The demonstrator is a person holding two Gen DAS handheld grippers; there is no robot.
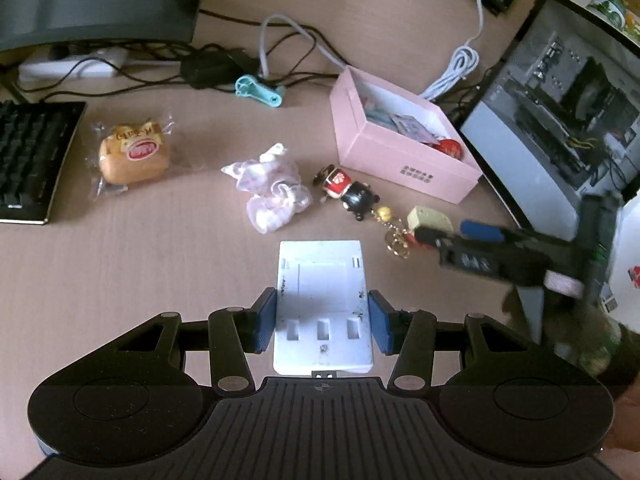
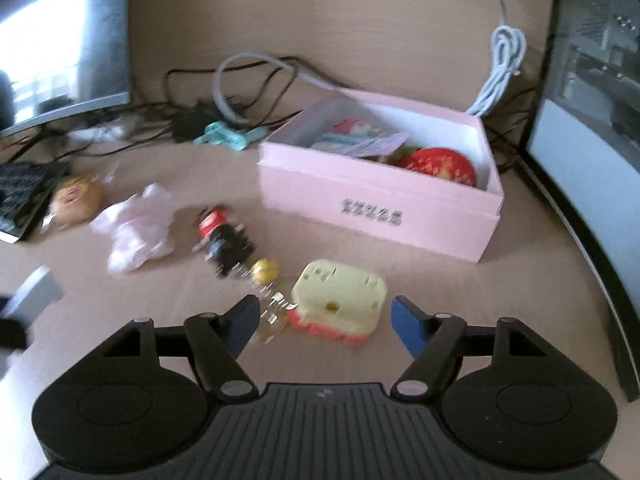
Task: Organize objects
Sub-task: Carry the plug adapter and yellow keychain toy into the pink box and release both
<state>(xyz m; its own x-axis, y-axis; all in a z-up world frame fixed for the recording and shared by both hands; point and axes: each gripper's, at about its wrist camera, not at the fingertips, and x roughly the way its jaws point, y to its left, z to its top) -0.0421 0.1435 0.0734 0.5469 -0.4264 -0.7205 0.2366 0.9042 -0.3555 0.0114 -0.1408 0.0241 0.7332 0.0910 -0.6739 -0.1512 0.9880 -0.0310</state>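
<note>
Two grippers: left gripper (image 1: 322, 316) on white case (image 1: 322, 304).

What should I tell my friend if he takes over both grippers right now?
Left hand-held gripper: shut on the white plastic holder, held above the desk.
Right hand-held gripper: open, with the yellow toy block lying between its fingers, not yet gripped.
Pink box: open, already holding a red round thing and some packets.
Left to do: the block, the figure keychain, the pink-white cloth and the wrapped bun lie loose on the desk; the holder needs a place too.
</note>
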